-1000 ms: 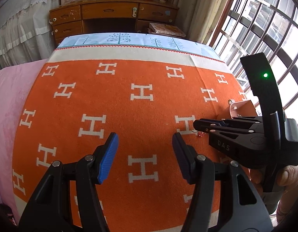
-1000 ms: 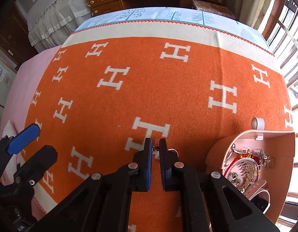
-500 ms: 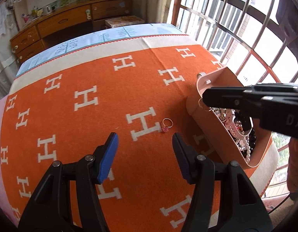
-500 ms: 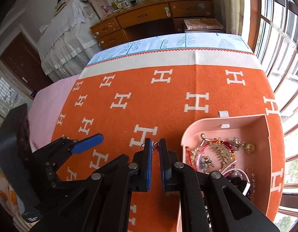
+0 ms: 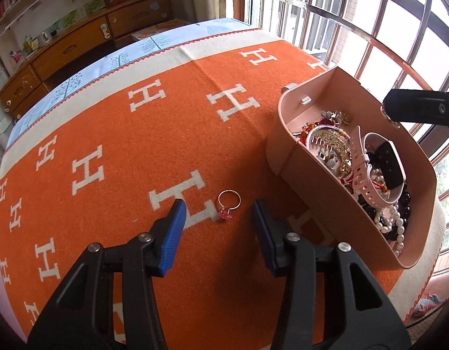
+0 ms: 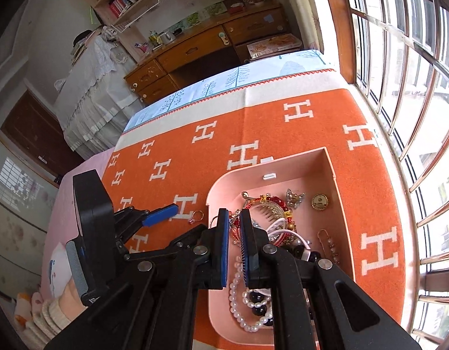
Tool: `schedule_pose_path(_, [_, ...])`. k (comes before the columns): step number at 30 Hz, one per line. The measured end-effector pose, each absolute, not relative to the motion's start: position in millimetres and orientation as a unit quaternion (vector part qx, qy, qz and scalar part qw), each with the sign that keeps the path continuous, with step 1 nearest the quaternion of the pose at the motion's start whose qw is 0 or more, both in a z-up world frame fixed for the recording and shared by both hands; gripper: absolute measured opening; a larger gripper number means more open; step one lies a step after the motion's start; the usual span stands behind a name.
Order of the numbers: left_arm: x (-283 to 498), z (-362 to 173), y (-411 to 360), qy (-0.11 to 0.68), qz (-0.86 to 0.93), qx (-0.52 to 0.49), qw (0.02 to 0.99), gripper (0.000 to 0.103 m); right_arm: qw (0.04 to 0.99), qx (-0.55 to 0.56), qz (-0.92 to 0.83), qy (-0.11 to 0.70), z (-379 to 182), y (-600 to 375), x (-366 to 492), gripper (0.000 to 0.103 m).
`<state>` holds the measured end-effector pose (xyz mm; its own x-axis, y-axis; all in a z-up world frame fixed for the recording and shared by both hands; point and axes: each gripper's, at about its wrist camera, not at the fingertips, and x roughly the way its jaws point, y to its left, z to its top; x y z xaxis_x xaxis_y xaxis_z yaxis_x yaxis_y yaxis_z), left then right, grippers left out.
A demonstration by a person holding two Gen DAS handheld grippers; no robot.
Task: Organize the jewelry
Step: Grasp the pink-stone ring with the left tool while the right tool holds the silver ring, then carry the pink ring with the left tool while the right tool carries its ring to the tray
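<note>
A gold ring with a pink stone [image 5: 228, 204] lies on the orange blanket [image 5: 122, 151], also seen as the ring [image 6: 196, 216] in the right wrist view. My left gripper [image 5: 218, 213] hovers just short of it, jaws closing, the pads on either side of it without touching. Its blue pad [image 6: 161, 215] shows in the right wrist view. My right gripper [image 6: 233, 214] is shut on a second small ring with a red stone [image 6: 214, 220], above the pink jewelry box [image 6: 297, 172]. The right gripper's tip [image 5: 389, 113] hangs over the box [image 5: 312, 186].
The box holds several pieces: a pearl strand [image 6: 239, 306], a pink watch strap [image 5: 361, 175], a comb, beads and a brooch. It stands near the blanket's window-side edge by the barred window [image 5: 384, 43]. A wooden desk [image 5: 78, 46] lies beyond the bed. A sleeved hand [image 6: 58, 306] holds the left gripper.
The left gripper swung right and down to the ring on the blanket, and its jaws narrowed. The right gripper rose and carried its ring from the blanket to above the box.
</note>
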<state>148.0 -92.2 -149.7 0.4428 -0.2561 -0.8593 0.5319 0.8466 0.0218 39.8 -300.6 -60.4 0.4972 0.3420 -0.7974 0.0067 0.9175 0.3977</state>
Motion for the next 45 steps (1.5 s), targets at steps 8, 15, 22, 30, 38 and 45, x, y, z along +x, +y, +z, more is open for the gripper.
schedule_pose_path(8, [142, -148, -104, 0.456, -0.238, 0.175, 0.840, 0.013, 0.845, 0.204, 0.089, 0.485, -66, -328, 27, 0.008])
schedule_pose_path(15, [138, -134, -96, 0.451, -0.220, 0.160, 0.850, 0.013, 0.852, 0.215, 0.079, 0.471, -58, -351, 14, 0.008])
schedule_pose_path(22, [118, -72, -100, 0.417, -0.246, 0.126, 0.866, 0.013, 0.864, 0.213, 0.075, 0.451, -39, -369, 1, 0.008])
schedule_pose_path(30, [111, -22, -154, 0.407, -0.302, 0.100, 0.856, 0.013, 0.872, 0.199, 0.073, 0.441, -23, -377, -6, 0.008])
schedule_pose_path(38, [133, -27, -197, 0.424, -0.298, 0.104, 0.849, 0.013, 0.871, 0.160, 0.055, 0.461, -24, -372, 8, 0.008])
schedule_pose_path(45, [147, -42, -198, 0.452, -0.272, 0.098, 0.844, 0.047, 0.861, 0.150, 0.058, 0.482, -40, -362, 26, 0.008])
